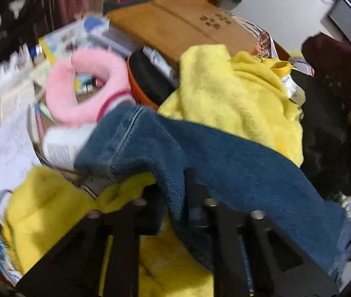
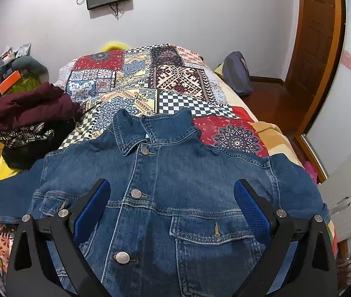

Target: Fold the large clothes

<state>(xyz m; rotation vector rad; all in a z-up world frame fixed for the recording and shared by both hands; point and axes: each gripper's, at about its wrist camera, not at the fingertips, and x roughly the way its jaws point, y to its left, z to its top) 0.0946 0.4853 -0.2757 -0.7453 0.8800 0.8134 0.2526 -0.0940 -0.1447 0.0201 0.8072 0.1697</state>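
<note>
A blue denim jacket [image 2: 175, 198] lies front up, buttoned, on the patchwork bedspread [image 2: 150, 86], collar pointing away. My right gripper [image 2: 173, 198] is open, its blue pads [image 2: 94, 205] spread wide just above the jacket's chest. In the left wrist view my left gripper [image 1: 173, 190] is shut on the jacket's sleeve [image 1: 212, 163], which drapes over the fingers and trails off to the right above yellow fleece. That view is blurred.
A pile of maroon and black patterned clothes [image 2: 29, 116] sits at the bed's left edge. Yellow fleece [image 1: 232, 94], a pink plush ring [image 1: 86, 86], a cardboard box [image 1: 175, 24] and papers crowd the left side. A purple bag [image 2: 237, 74] stands on the floor to the right.
</note>
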